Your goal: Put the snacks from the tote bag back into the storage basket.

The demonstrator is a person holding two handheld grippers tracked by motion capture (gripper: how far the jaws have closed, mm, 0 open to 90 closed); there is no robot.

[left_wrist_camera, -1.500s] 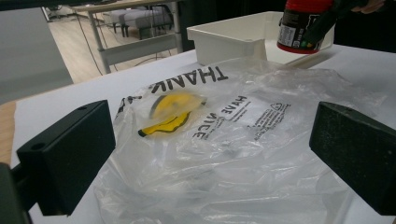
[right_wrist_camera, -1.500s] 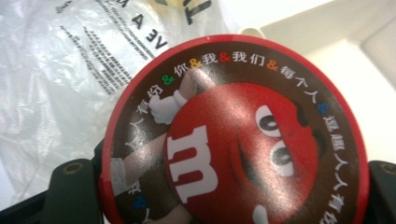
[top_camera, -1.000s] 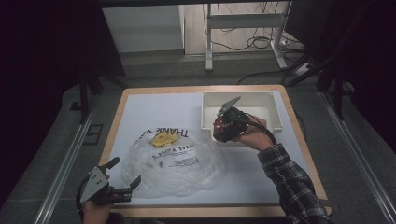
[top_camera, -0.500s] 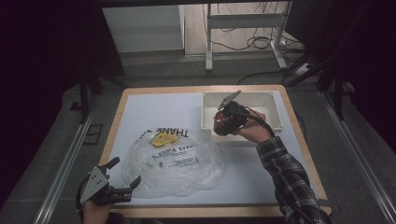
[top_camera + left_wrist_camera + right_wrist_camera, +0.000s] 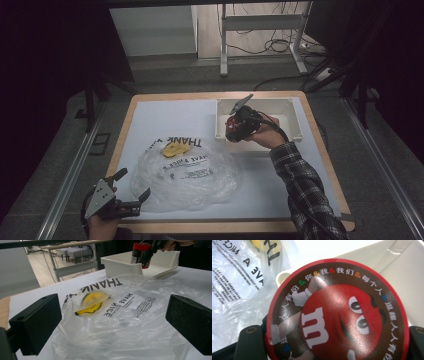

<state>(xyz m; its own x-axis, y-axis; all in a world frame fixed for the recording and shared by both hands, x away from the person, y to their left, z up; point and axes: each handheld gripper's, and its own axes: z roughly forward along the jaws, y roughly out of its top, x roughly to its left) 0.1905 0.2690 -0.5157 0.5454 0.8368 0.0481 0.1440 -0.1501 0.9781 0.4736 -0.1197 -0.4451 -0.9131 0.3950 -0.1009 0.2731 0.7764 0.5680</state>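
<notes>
My right gripper is shut on a red and brown candy tub, held in the air over the front left corner of the white tray. The tub's round lid, printed with a red candy character, faces the right gripper view, a black jaw on each side of it. In the left gripper view the tub hangs above the tray. A clear plastic bag with black print lies crumpled mid-table, something yellow inside it. My left gripper rests open at the table's front left corner, jaws facing the bag.
The table has a white top with a wooden rim. Dark floor, metal rails and a desk frame with cables surround it. A checked sleeve reaches over the right half of the table.
My right gripper has carried the candy tub a short way toward the tray and now holds it over the front left corner. The left gripper and the bag have stayed put.
</notes>
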